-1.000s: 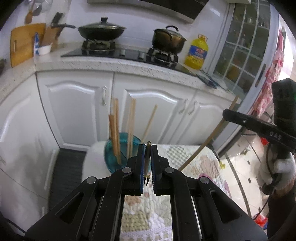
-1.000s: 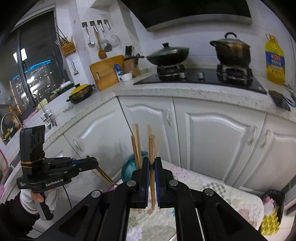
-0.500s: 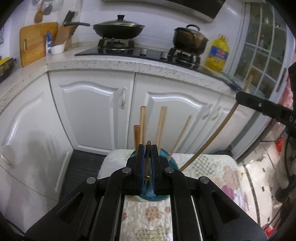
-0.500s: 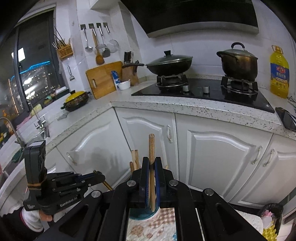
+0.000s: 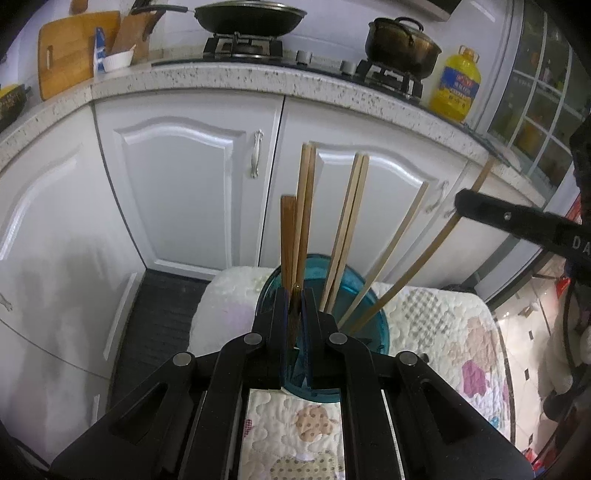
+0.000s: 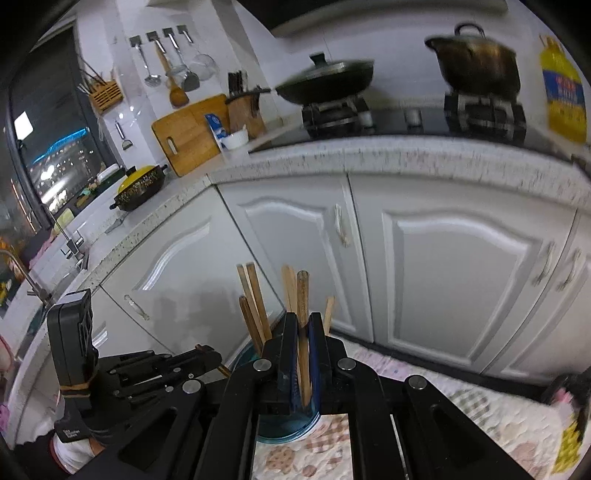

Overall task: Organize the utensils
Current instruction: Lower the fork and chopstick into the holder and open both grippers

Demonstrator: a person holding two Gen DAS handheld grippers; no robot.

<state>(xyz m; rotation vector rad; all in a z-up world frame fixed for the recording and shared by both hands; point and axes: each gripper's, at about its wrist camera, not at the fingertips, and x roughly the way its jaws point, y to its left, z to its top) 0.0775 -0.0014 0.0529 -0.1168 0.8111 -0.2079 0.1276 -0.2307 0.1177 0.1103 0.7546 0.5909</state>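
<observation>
A blue glass cup stands on the quilted table cover and holds several wooden chopsticks. My left gripper is shut on a dark chopstick whose lower part is in the cup. My right gripper is shut on a brown chopstick just above the cup. In the left wrist view the right gripper's finger holds its chopstick slanting down into the cup.
White cabinet doors and a speckled counter stand behind the table. A wok, a pot and a yellow oil bottle are on the counter. A dark floor mat lies left of the table.
Both grippers have moved down and closer to the cup. The cup now sits right at my left fingertips, and the right chopstick's tip has dropped towards the cup's mouth.
</observation>
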